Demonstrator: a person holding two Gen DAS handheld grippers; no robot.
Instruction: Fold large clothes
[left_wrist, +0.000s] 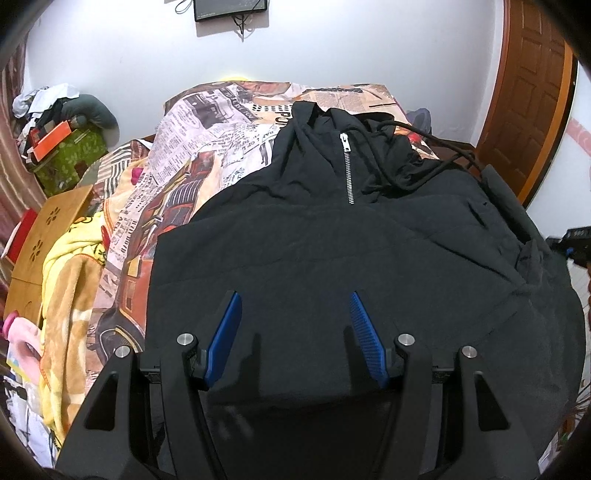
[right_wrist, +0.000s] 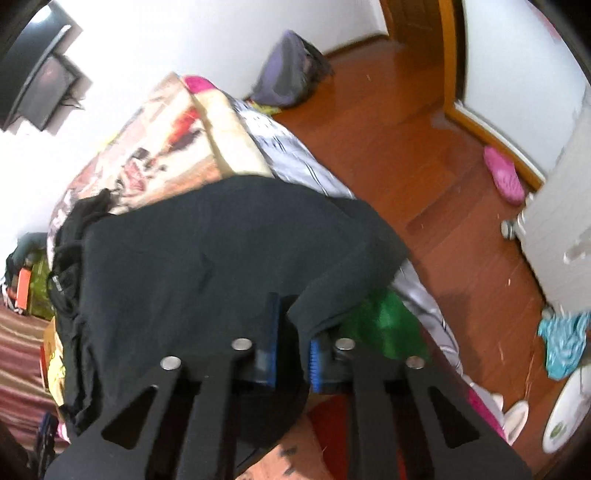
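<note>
A black hoodie (left_wrist: 332, 251) with a silver zipper (left_wrist: 348, 170) lies spread on a bed covered by a newspaper-print sheet (left_wrist: 207, 122). Its hood and drawstrings (left_wrist: 436, 140) point to the far wall. My left gripper (left_wrist: 295, 299) is open, its blue pads (left_wrist: 225, 332) wide apart just above the hoodie's lower front, with nothing pinched. In the right wrist view the same hoodie (right_wrist: 184, 258) drapes over the bed's side. My right gripper (right_wrist: 293, 328) is shut on a fold of its black sleeve, which rises out from between the blue pads (right_wrist: 272, 332).
A yellow blanket (left_wrist: 70, 280) and a wooden folding table (left_wrist: 40, 236) crowd the bed's left side. A brown door (left_wrist: 532, 92) stands at the right. Beside the bed lie wooden floor (right_wrist: 424, 147), a pink slipper (right_wrist: 504, 177), a purple bag (right_wrist: 288, 74) and a white cabinet (right_wrist: 565, 221).
</note>
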